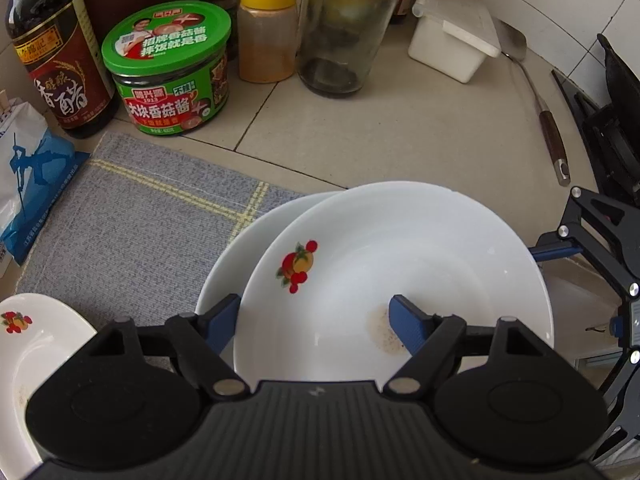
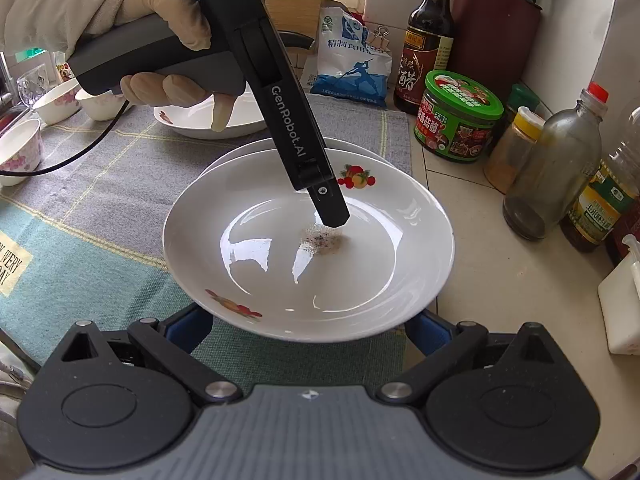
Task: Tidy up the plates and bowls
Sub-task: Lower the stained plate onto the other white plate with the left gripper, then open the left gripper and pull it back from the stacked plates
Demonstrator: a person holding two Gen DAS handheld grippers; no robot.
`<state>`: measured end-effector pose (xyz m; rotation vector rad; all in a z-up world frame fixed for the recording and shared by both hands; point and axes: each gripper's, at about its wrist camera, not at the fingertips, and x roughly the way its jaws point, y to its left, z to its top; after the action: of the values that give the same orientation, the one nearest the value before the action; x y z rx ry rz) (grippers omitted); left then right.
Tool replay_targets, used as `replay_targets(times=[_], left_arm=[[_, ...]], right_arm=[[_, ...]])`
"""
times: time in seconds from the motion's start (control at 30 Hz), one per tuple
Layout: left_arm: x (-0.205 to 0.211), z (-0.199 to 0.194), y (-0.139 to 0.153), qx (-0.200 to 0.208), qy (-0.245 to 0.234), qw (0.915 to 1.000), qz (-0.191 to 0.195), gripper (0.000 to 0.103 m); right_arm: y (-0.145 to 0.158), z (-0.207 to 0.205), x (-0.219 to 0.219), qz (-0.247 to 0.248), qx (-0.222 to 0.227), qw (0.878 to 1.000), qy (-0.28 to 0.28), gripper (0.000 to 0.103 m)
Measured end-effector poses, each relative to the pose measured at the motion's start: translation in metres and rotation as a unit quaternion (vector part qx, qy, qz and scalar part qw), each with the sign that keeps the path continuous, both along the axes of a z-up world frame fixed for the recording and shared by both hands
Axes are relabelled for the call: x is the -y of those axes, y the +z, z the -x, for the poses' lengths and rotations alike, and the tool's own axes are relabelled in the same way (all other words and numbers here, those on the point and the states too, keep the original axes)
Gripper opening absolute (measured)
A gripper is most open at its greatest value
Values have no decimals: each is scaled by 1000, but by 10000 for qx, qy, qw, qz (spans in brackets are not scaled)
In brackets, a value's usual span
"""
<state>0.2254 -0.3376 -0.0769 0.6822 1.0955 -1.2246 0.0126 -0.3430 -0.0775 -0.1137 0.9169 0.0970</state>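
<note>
Plates come to three by count: two stacked in front of you and one more apart. Your left gripper [image 1: 312,320] stands with its jaws wide, one blue finger [image 1: 408,326] down inside the top plate [image 1: 400,248] by a brown speckled stain, the other outside that plate's rim, over the plate beneath [image 1: 224,272]. Your right gripper [image 2: 310,326] reaches under the near edge of the same top plate [image 2: 360,280]; its fingers are wide apart on either side and partly hidden under the rim, so you cannot tell whether they touch it. The stack sits at the edge of a grey cloth mat [image 1: 140,220], partly over the tiled counter [image 1: 380,132].

The left wrist view alone shows the third plate [image 1: 36,344] at its lower left, a metal spatula [image 1: 540,100] and a white lidded box [image 1: 456,36] further off. Only the right wrist view shows your gloved left hand [image 2: 168,40] on the handle, three small bowls [image 2: 60,100] at the far left, and the third plate [image 2: 200,120] behind the stack.

Both views share the far row: one green-lidded jar [image 1: 172,76], one dark vinegar bottle [image 1: 60,64], one yellow-capped spice jar [image 1: 266,28], one cloudy glass bottle [image 1: 344,32] and one blue and white bag [image 1: 28,184].
</note>
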Motion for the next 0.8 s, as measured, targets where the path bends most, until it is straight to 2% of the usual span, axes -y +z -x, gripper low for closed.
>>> replay_targets(times=[0.43, 0.8], left_arm=[[-7, -1, 9, 185, 144, 9997, 74, 83], [-15, 3, 12, 626, 375, 9973, 56, 89]], right_arm=[[0, 2, -2, -10, 8, 10000, 83, 103], [2, 7, -4, 94, -12, 9998, 160, 103]])
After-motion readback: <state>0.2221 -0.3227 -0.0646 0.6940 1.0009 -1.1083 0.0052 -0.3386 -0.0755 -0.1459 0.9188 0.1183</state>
